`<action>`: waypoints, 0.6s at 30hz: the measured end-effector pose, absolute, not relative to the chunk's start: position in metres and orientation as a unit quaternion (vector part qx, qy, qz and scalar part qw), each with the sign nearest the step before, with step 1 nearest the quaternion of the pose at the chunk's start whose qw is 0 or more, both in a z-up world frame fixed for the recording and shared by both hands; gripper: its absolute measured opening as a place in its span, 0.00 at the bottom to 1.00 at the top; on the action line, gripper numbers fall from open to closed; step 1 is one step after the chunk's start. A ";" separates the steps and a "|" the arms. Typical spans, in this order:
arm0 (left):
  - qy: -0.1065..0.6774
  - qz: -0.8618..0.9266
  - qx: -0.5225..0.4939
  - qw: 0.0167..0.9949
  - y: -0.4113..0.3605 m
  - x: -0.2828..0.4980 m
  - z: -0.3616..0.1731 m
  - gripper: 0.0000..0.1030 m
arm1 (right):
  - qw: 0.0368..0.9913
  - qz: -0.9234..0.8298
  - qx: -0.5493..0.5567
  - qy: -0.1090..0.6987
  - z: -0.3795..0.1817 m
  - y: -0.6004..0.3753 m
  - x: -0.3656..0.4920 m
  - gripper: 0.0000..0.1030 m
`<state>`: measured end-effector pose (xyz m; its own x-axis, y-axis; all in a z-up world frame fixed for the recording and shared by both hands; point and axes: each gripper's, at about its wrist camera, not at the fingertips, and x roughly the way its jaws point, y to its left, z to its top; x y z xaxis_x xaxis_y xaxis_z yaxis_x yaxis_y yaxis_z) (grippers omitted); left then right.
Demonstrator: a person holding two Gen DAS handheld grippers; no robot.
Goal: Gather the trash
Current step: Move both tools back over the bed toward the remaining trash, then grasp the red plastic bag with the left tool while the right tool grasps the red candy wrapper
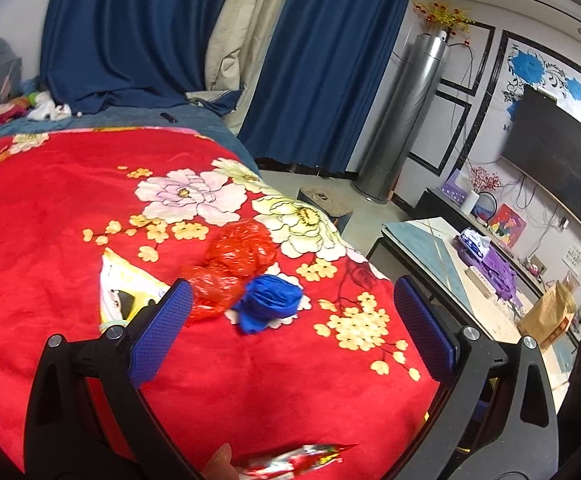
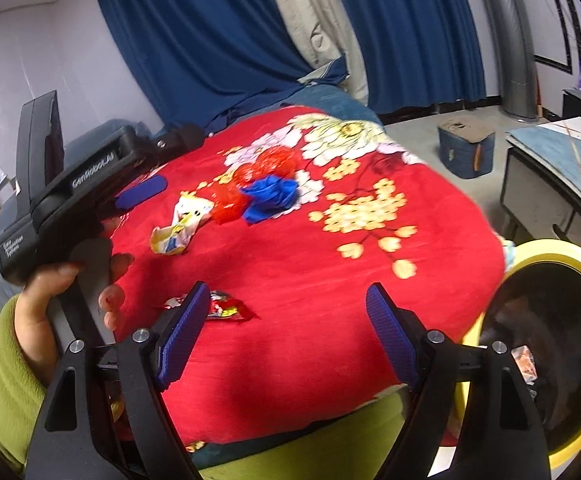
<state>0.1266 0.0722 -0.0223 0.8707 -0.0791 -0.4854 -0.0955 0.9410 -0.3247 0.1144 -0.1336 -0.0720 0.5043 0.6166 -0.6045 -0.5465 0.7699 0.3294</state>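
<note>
Trash lies on a red floral blanket [image 1: 50, 240]: a crumpled red plastic bag [image 1: 230, 264], a blue crumpled bag [image 1: 270, 304], a white-yellow wrapper [image 1: 126, 288] and a red snack wrapper [image 1: 302, 460]. My left gripper [image 1: 290, 300] is open, hovering just before the blue and red bags. My right gripper [image 2: 286, 300] is open and empty above the blanket's near edge, with the red snack wrapper [image 2: 226, 308] by its left finger. The blue bag [image 2: 270, 196], red bag [image 2: 258, 172] and white-yellow wrapper [image 2: 178, 228] lie farther off. The left gripper's body [image 2: 70, 184] shows at left.
A yellow-rimmed bin [image 2: 550, 360] with trash inside stands at the blanket's right edge. A low table [image 1: 450, 264] with clutter, a TV [image 1: 558, 160] and a silver tower unit [image 1: 406, 120] are to the right. Blue curtains [image 1: 150, 32] hang behind. A small blue stool [image 2: 466, 148] sits on the floor.
</note>
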 end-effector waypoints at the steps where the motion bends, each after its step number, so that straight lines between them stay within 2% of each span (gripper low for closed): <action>1: 0.255 0.006 -0.173 0.951 0.075 0.127 -0.023 0.90 | 0.863 0.341 0.046 0.370 -0.073 -0.130 0.114 0.75; 7: 0.265 0.011 -0.177 0.948 0.094 0.130 -0.029 0.89 | 0.841 0.371 0.036 0.391 -0.082 -0.104 0.118 0.75; 11: 0.280 0.004 -0.168 0.945 0.096 0.135 -0.035 0.72 | 0.830 0.387 0.023 0.400 -0.089 -0.086 0.122 0.75; 14: 0.296 0.000 -0.168 0.940 0.096 0.141 -0.043 0.61 | 0.816 0.400 0.020 0.416 -0.099 -0.072 0.130 0.71; 18: 0.318 -0.004 -0.169 0.933 0.098 0.155 -0.053 0.57 | 0.802 0.405 0.016 0.438 -0.112 -0.062 0.136 0.57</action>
<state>0.1546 0.0979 -0.0531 0.7979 -0.1145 -0.5919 -0.1006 0.9428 -0.3179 0.1362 -0.0621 -0.1122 0.2881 0.6638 -0.6902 -0.6357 0.6716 0.3806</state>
